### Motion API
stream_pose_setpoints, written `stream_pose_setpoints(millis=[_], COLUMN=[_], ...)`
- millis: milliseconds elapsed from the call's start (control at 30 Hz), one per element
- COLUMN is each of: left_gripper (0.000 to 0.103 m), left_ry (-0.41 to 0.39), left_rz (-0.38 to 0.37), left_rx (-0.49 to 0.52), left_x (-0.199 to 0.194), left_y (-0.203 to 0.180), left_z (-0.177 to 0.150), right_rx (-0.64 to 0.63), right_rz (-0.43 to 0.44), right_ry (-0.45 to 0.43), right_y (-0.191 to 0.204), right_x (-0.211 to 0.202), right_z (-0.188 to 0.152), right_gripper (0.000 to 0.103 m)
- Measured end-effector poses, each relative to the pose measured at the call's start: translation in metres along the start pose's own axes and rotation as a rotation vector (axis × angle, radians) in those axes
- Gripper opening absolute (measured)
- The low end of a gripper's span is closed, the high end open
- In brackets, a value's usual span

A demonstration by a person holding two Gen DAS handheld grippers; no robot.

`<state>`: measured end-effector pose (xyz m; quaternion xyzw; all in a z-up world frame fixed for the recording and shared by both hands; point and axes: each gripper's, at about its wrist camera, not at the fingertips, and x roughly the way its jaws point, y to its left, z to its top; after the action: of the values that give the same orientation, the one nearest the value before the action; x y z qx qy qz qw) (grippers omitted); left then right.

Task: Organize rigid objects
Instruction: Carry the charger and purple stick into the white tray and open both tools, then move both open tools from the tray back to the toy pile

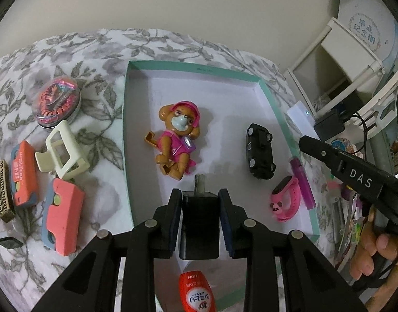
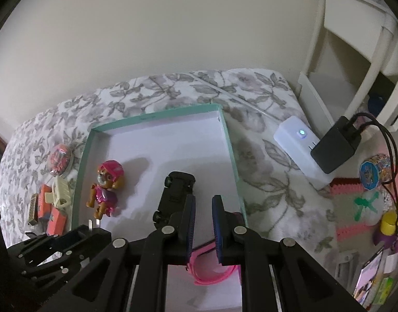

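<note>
My left gripper point(image 1: 199, 192) is shut on a black charger plug point(image 1: 199, 223), whose metal prongs point forward over the near part of a teal-rimmed white box point(image 1: 193, 67). Inside the box lie a pink-and-brown puppy figure point(image 1: 177, 140), a black toy car point(image 1: 260, 153), a pink watch point(image 1: 286, 202) and a purple tube point(image 1: 303, 184). My right gripper point(image 2: 203, 199) hangs shut and empty above the box's right side, over the pink watch point(image 2: 214, 273) and beside the car point(image 2: 174, 192). The left gripper point(image 2: 92, 227) with the plug shows at lower left in the right wrist view.
Left of the box on the flowered cloth lie a round tin point(image 1: 57, 102), a cream hair claw point(image 1: 61, 150), two coral blocks point(image 1: 62, 215) and a bronze bar point(image 1: 4, 189). A red bottle point(image 1: 197, 293) lies under the left gripper. A white power strip point(image 2: 300, 145) sits right.
</note>
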<state>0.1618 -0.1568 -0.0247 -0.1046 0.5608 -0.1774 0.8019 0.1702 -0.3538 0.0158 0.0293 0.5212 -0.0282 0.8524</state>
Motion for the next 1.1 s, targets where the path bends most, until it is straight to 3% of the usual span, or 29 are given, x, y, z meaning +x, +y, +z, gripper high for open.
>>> stream_pose_setpoints(millis=[333, 500, 600, 733, 800, 1000, 1100], left_gripper=[0.038, 0.053, 0.057, 0.070, 0.078, 0.085, 0.093], left_ry=[-0.028, -0.089, -0.123, -0.161, -0.182, -0.214, -0.222], left_rz=[0.014, 0.048, 0.080, 0.126, 0.142, 0.177, 0.192], left_rx=[-0.031, -0.066, -0.089, -0.113, -0.126, -0.149, -0.156], left_x=[-0.011, -0.032, -0.044, -0.057, -0.063, -0.069, -0.070], left_y=[0.012, 0.025, 0.034, 0.045, 0.051, 0.063, 0.067], left_z=[0.007, 0.014, 0.018, 0.023, 0.025, 0.026, 0.026], right_rx=[-0.053, -0.072, -0.082, -0.083, -0.088, -0.104, -0.121], right_rz=[-0.004, -0.009, -0.008, -0.006, -0.005, 0.010, 0.012], right_ry=[-0.003, 0.016, 0.017, 0.003, -0.011, -0.026, -0.030], right_y=[0.021, 0.031, 0.035, 0.039, 0.043, 0.051, 0.057], right_x=[0.002, 0.007, 0.008, 0.006, 0.004, 0.002, 0.003], right_z=[0.002, 0.000, 0.000, 0.001, 0.002, 0.003, 0.002], right_gripper=[0.015, 0.017, 0.027, 0.054, 0.058, 0.074, 0.083])
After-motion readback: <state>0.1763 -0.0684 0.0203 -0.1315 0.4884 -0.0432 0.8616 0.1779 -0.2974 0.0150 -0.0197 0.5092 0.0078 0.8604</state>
